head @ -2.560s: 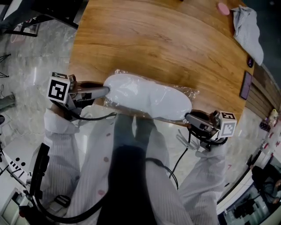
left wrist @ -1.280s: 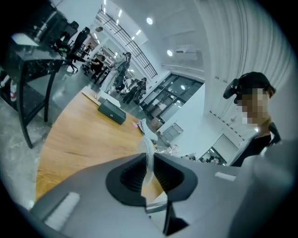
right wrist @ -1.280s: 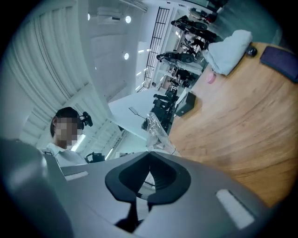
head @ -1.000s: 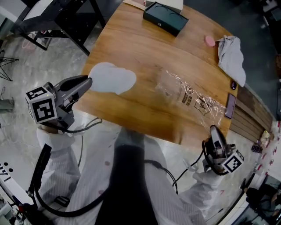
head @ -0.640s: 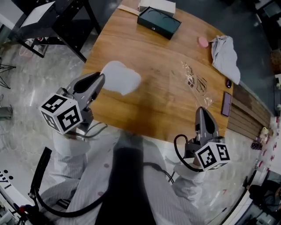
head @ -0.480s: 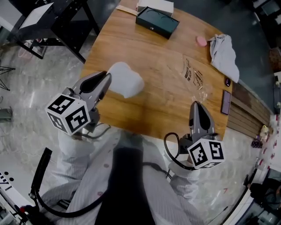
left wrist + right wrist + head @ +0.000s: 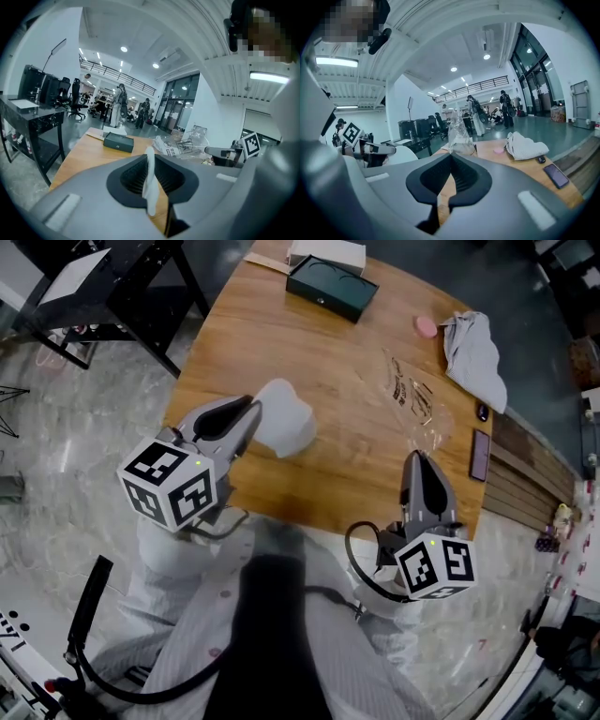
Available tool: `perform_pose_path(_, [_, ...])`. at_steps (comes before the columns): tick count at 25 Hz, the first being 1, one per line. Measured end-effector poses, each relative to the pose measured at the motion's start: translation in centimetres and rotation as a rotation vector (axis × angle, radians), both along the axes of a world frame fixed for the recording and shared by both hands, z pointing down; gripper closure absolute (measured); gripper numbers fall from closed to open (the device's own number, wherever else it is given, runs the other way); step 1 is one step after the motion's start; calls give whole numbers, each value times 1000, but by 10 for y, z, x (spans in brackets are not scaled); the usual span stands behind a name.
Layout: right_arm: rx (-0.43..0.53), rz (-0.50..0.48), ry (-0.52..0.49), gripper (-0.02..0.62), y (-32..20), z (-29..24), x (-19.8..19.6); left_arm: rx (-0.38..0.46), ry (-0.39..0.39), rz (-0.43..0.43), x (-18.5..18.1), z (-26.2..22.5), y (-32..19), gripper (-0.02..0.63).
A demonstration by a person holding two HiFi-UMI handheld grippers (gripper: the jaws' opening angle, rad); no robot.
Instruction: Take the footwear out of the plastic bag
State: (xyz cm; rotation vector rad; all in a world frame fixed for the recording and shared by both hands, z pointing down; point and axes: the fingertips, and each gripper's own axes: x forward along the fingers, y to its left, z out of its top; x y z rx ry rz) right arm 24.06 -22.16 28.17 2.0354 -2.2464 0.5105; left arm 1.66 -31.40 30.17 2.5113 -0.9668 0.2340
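Note:
A white slipper (image 7: 287,418) is outside the bag and hangs over the wooden table's (image 7: 309,334) near left part. My left gripper (image 7: 255,414) is shut on its edge. In the left gripper view a thin white strip of the slipper (image 7: 149,185) stands pinched between the jaws. The empty clear plastic bag (image 7: 412,397) is bunched above the table's right side, and its near end goes into my right gripper (image 7: 417,458), which is shut on it. In the right gripper view the bag (image 7: 458,130) rises straight from the closed jaws, with the slipper (image 7: 402,154) off to the left.
A dark green flat box (image 7: 332,285) and a white box (image 7: 326,253) lie at the table's far edge. A pink object (image 7: 425,326) and a grey cloth (image 7: 474,354) sit at the far right, with a dark phone (image 7: 479,455) on the right edge. A black stand (image 7: 112,287) is left of the table.
The slipper was inside the bag and is now out of it. Over the last second my left gripper carried it slightly rightward, and my right gripper swung in and raised the crumpled bag.

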Motion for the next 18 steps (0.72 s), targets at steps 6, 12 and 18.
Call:
perform_pose_path(6, [1,-7,-2,581,-1,-1,0,-3,-9,-4,0,2,0,560])
perform_pose_path(12, [-3,-19,-3,581,-4,-1,-4,-5,-16,-6,0,4,-1,560])
perform_pose_path(18, [-18,-37,-9,581,-1,-3,-8,-25,-15,1,4,3,6,560])
